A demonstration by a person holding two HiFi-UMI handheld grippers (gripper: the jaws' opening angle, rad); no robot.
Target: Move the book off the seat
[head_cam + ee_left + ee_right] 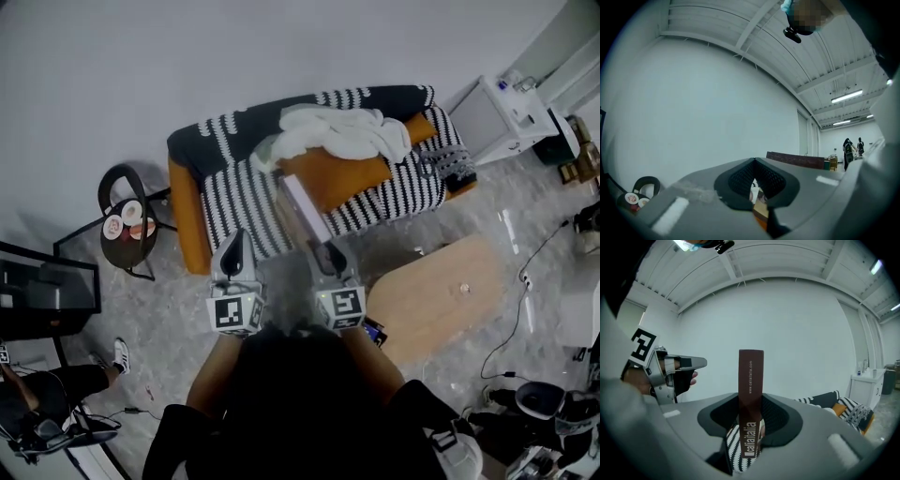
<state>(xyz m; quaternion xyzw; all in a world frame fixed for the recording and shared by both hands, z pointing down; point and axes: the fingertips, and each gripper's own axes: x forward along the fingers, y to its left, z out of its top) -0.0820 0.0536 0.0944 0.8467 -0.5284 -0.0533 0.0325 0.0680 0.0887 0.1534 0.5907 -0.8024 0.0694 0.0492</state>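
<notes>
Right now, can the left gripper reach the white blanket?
Probably yes: the left gripper is empty, only striped seat lies between it and the white blanket; the right gripper holds the book aside.

Bright, even lt; fisheye-warped edges

The person wears a black, short-sleeved top [300, 403]. The left gripper [234, 240] and right gripper [320, 251] are alike: smooth grey shells that taper to dark jaws. Each carries a white cube printed with black square markers, the left cube [234, 312] and the right cube [339, 306]. The jaw pads [740, 180] are black with a fine mesh texture. A pale tape strip [670, 215] is stuck on the grey shell.
</notes>
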